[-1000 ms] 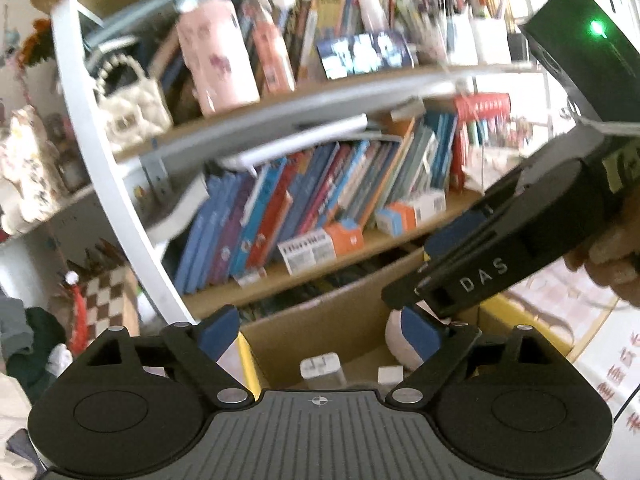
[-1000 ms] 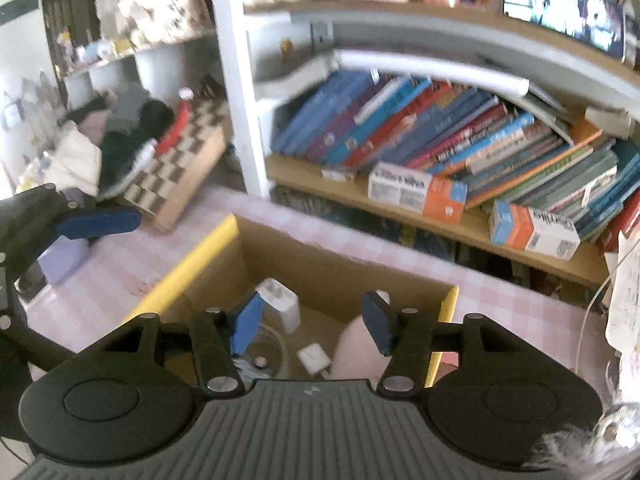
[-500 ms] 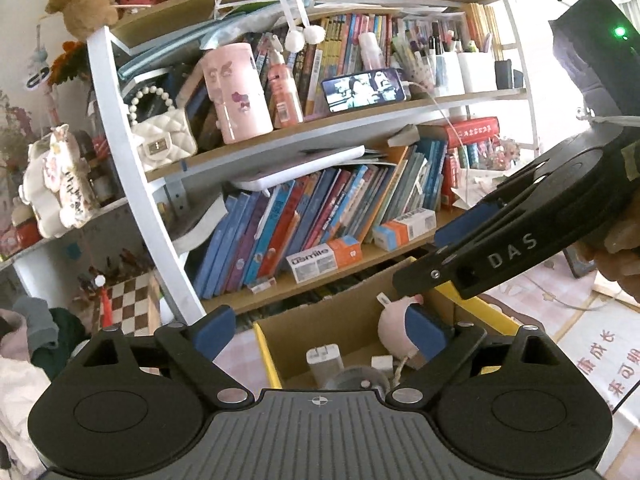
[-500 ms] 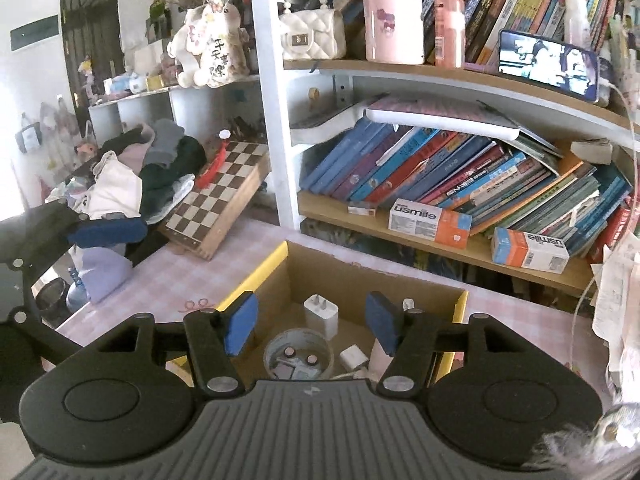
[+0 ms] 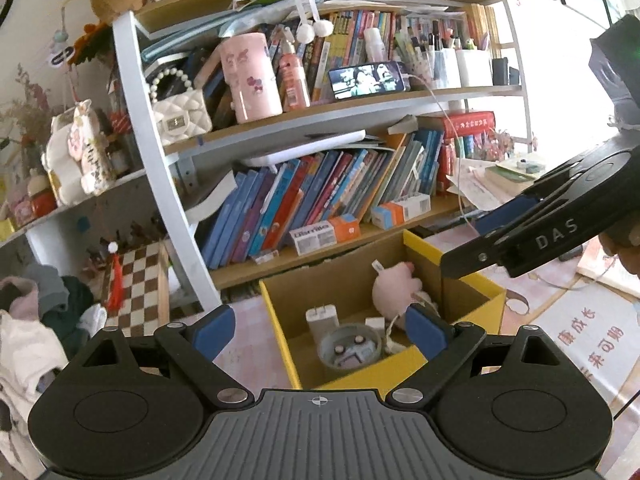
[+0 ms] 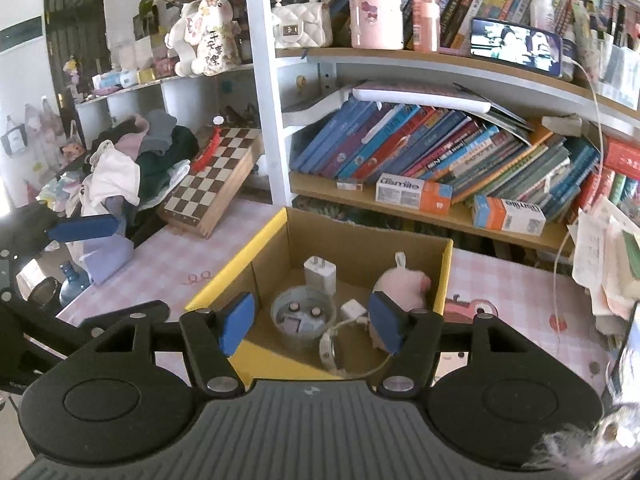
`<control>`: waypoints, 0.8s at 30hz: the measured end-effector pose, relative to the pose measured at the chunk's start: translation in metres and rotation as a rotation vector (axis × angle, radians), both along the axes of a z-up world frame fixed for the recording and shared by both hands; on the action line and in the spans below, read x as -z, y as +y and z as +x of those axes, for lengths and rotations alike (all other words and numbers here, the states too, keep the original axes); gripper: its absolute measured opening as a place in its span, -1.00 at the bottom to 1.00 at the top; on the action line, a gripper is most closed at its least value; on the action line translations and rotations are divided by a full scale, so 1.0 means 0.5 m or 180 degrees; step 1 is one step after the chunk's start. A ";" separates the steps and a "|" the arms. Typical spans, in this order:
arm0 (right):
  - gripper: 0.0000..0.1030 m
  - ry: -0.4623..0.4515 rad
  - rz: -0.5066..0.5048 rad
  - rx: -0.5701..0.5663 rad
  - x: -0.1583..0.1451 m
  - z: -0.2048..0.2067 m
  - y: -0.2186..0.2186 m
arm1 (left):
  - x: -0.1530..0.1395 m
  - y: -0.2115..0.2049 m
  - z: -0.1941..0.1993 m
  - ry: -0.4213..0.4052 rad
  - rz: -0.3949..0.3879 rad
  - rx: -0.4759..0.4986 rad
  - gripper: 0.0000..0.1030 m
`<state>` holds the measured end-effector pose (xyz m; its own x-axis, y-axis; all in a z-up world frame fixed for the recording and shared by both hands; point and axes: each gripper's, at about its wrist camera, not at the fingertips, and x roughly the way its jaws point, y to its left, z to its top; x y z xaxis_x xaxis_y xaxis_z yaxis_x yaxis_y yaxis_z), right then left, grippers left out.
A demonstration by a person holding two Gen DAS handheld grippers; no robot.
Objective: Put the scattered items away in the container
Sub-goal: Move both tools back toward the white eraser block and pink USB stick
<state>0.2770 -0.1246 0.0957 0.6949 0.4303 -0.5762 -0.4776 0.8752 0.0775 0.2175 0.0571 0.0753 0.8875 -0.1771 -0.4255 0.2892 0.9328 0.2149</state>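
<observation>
Cardboard box [image 6: 446, 276] on the pink table [image 6: 168, 264], long axis running 6 to 12 toward the bookshelf [image 6: 440, 216], holding plug [image 6: 320, 274], round tin [image 6: 303, 316], pink plush [image 6: 400, 286] at 3, both grippers [image 5: 318, 330] [image 6: 312, 322] empty with jaws spread, chessboard [image 6: 212, 178] at 10, both cameras now higher and farther back than a second ago.

We look down and forward from both wrists; both views share the box [image 5: 416, 364] [image 6: 240, 258] and bookshelf [image 5: 320, 112] [image 6: 440, 64].
</observation>
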 end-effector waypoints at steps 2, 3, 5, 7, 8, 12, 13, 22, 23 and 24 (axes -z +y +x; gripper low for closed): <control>0.27 0.0010 -0.0015 0.0035 0.006 -0.014 -0.003 | 0.005 0.007 -0.010 0.0022 -0.0017 -0.0014 0.83; 0.27 0.0014 -0.0022 0.0053 0.009 -0.021 -0.004 | 0.008 0.011 -0.015 0.0033 -0.0025 -0.0021 0.83; 0.27 0.0024 -0.0037 0.0089 0.015 -0.036 -0.007 | 0.015 0.018 -0.026 0.0060 -0.0037 -0.0034 0.83; 0.28 0.0037 -0.0050 0.0124 0.022 -0.051 -0.010 | 0.024 0.025 -0.036 0.0096 -0.0048 -0.0036 0.83; 0.28 0.0045 -0.0056 0.0141 0.026 -0.060 -0.012 | 0.029 0.028 -0.042 0.0120 -0.0046 -0.0029 0.83; 0.29 0.0114 -0.0080 0.0222 0.046 -0.088 -0.021 | 0.048 0.042 -0.059 0.0209 -0.0026 -0.0055 0.83; 0.29 0.0136 -0.0078 0.0248 0.051 -0.093 -0.023 | 0.052 0.047 -0.063 0.0235 -0.0036 -0.0072 0.83; 0.31 0.0367 -0.0040 0.0521 0.107 -0.132 -0.038 | 0.104 0.068 -0.087 0.0533 -0.0185 -0.0160 0.83; 0.31 0.0393 -0.0044 0.0548 0.114 -0.136 -0.038 | 0.111 0.067 -0.089 0.0572 -0.0198 -0.0154 0.83; 0.31 0.0420 -0.0049 0.0576 0.121 -0.139 -0.039 | 0.118 0.064 -0.091 0.0611 -0.0207 -0.0140 0.83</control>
<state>0.2076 -0.1439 0.0351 0.6782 0.2959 -0.6727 -0.2992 0.9472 0.1150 0.1719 0.0892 0.0163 0.7987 -0.1727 -0.5764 0.2777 0.9556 0.0985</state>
